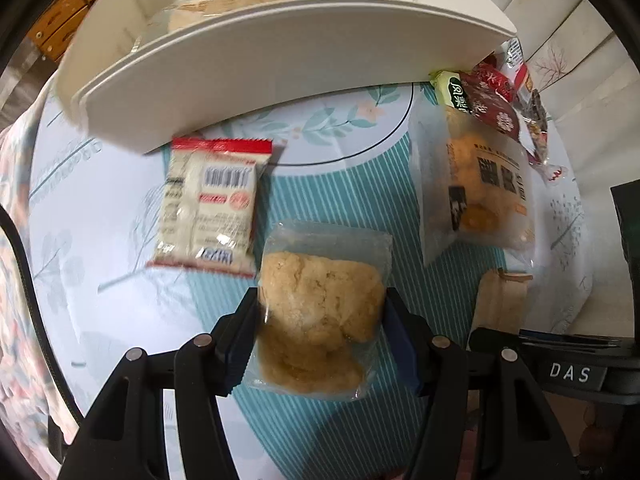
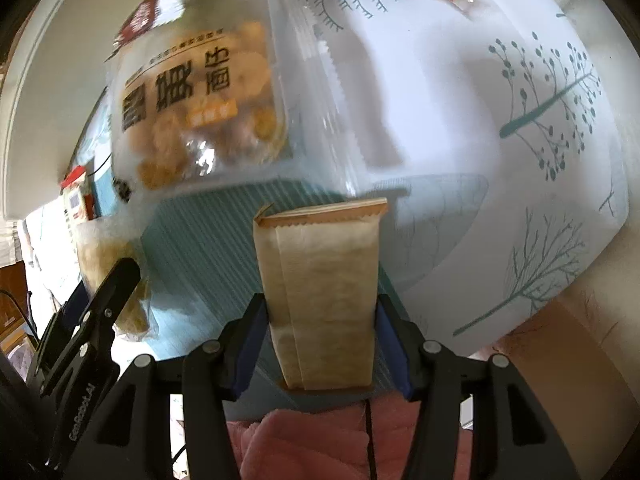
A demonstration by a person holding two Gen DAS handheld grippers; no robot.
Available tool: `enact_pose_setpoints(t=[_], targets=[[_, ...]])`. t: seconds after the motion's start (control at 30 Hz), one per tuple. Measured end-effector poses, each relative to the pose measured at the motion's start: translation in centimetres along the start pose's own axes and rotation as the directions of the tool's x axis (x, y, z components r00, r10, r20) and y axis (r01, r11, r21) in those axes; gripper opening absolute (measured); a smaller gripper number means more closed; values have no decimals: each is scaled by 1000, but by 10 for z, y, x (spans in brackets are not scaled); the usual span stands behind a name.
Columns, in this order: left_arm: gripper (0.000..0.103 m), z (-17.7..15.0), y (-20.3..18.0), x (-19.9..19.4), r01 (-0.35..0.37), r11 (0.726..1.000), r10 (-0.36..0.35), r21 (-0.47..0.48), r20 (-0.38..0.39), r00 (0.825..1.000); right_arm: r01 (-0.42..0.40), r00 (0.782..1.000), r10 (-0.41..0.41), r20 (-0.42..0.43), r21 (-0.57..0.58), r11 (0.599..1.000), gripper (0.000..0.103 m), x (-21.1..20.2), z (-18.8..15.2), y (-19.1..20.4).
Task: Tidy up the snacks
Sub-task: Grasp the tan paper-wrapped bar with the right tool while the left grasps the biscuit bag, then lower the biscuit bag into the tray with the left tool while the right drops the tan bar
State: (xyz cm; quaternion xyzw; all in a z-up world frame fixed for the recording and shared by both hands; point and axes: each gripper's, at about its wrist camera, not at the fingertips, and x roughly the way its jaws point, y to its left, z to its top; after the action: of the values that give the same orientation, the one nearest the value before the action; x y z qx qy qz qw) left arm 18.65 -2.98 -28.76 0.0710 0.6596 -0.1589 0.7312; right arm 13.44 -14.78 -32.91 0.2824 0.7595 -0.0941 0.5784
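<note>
Left: red-edged white biscuit packet [image 1: 208, 204] lying beside clear cookie bag [image 1: 320, 312].
Behind: white plastic basket [image 1: 256, 76].
Right: frosted bread bag [image 1: 476, 192].

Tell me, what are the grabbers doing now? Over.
Left gripper shut on clear cookie packet. Right gripper shut on tan paper packet. White rack ahead, nothing blocking.

1. The left gripper [image 1: 322, 320] points down at the counter [image 1: 340, 200]; its fingers [image 1: 244, 328] press on both sides of a clear pastry packet [image 1: 320, 312].
2. A red-edged white packet [image 1: 210, 204] lies up-left of it, just beside a white rack [image 1: 256, 68].
3. A frosted bag of golden snacks [image 1: 476, 196] lies to the right, with green and red wrappers [image 1: 488, 100] piled above.
4. A brown paper packet [image 1: 500, 300] stands at right.
</note>
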Motion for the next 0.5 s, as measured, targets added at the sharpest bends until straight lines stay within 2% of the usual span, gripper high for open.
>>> enact_pose_setpoints(t=[0.23, 0.4, 0.5], targets=[[58, -32, 6, -28, -2, 999, 2, -43, 1, 1000, -32, 991, 39, 130, -51, 998, 54, -20, -42, 4], [58, -51, 9, -59, 2, 998, -1, -59, 23, 1000, -47, 972, 68, 225, -96, 994, 54, -49, -69, 16], [58, -55, 19, -78, -19, 996, 21, -90, 26, 999, -53, 955, 83, 284, -113, 992, 54, -66, -76, 20]])
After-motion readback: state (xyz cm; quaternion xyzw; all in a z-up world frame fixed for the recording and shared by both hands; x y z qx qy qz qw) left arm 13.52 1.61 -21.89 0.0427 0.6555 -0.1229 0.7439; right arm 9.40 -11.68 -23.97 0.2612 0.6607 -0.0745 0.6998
